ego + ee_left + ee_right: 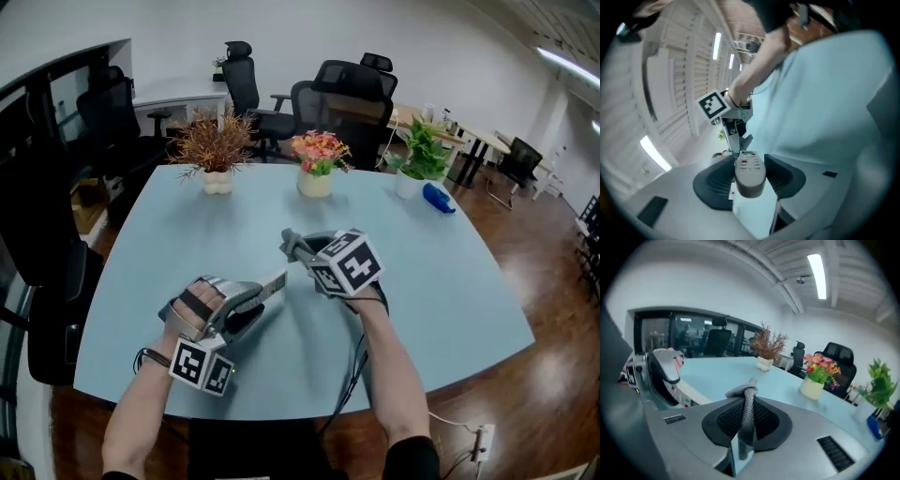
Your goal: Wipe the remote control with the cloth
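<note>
A grey remote control (275, 284) with red buttons (750, 169) sticks out from between the dark pads of my left gripper (265, 295), which is shut on it above the pale blue table (441, 281). In the left gripper view the left gripper (750, 182) is rolled on its side. My right gripper (298, 249) is shut on a bunched grey cloth (292, 244) (746, 404), just right of the remote's tip and slightly apart from it. From the right gripper view, the left gripper (661, 378) and the remote (686, 398) lie to the left of the right gripper (745, 425).
Three pots stand along the table's far side: a dried brown plant (216, 150), pink and orange flowers (317, 161) and a green plant (420, 157). A blue object (437, 198) lies near the green one. Black office chairs (337, 98) ring the far edge.
</note>
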